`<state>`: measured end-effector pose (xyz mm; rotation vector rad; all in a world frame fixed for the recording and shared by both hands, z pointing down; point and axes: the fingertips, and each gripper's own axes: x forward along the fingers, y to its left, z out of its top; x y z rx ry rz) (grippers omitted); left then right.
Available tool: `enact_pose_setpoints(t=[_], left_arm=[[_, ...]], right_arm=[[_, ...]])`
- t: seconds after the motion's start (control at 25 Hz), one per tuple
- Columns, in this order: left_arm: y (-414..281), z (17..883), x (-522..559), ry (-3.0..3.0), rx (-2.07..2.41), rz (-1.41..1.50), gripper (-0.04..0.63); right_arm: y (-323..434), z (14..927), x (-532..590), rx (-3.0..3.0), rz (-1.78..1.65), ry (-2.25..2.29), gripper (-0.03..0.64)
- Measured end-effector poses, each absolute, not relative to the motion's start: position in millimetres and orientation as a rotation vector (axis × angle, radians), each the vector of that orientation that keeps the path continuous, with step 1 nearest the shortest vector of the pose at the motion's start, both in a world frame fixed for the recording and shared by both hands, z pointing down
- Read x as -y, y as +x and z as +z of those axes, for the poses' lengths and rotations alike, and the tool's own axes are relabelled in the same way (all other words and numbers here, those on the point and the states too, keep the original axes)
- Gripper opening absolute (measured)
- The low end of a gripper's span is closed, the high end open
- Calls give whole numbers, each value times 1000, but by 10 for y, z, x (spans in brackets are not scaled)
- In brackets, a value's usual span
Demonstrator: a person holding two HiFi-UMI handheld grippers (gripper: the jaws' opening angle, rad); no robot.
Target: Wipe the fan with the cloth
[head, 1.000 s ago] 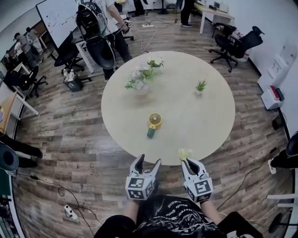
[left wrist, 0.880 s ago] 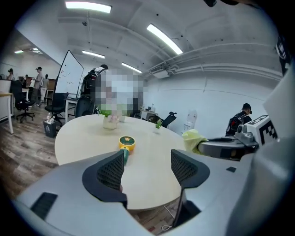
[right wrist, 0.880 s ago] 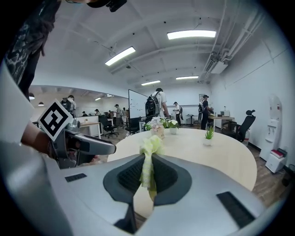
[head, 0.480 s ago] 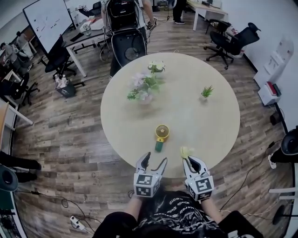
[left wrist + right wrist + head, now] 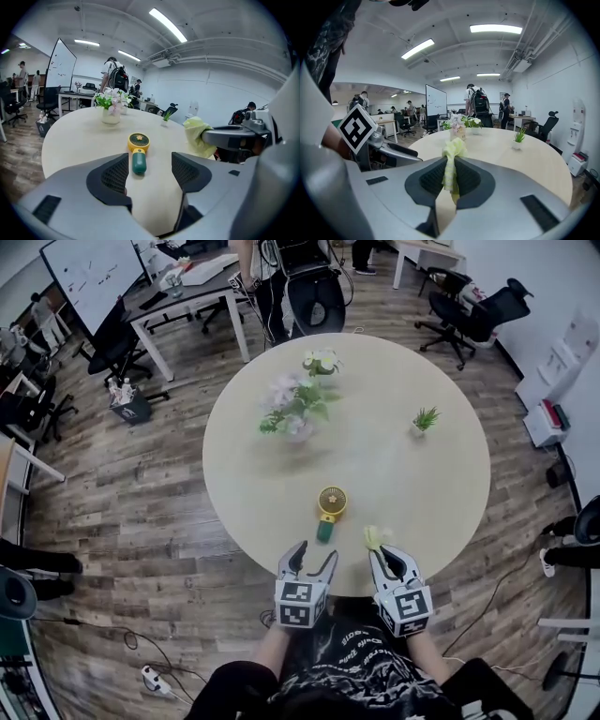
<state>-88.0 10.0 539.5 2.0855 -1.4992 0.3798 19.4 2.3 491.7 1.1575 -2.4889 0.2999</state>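
A small hand fan [image 5: 330, 508] with a yellow head and a green handle lies flat on the round beige table [image 5: 403, 474], near its front edge. In the left gripper view the fan [image 5: 137, 150] lies just ahead of my left gripper [image 5: 149, 171], whose jaws are open and have just closed a little with nothing between them. From the head view, the left gripper [image 5: 314, 557] is at the table's edge, below the fan. My right gripper [image 5: 385, 557] is shut on a pale yellow cloth [image 5: 375, 537], right of the fan. The cloth [image 5: 451, 161] stands bunched between its pads.
A vase of flowers [image 5: 294, 414], a second flower pot [image 5: 321, 362] and a small green plant [image 5: 426, 419] stand on the table's far half. Desks, office chairs, a whiteboard [image 5: 90, 273] and people are beyond the table. Wooden floor surrounds it.
Both grippers have come forward to the table's front edge, closer to the fan. The cloth stays in the right gripper. The fan has not moved on the table.
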Motion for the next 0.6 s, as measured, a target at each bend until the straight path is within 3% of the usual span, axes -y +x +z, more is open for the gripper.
enact_pose_setpoints(t=[0.6], left_arm=[[-755,5905,267,1887,1558,541,311]], right_arm=[[430,4854,547,2551,308,1023,44]])
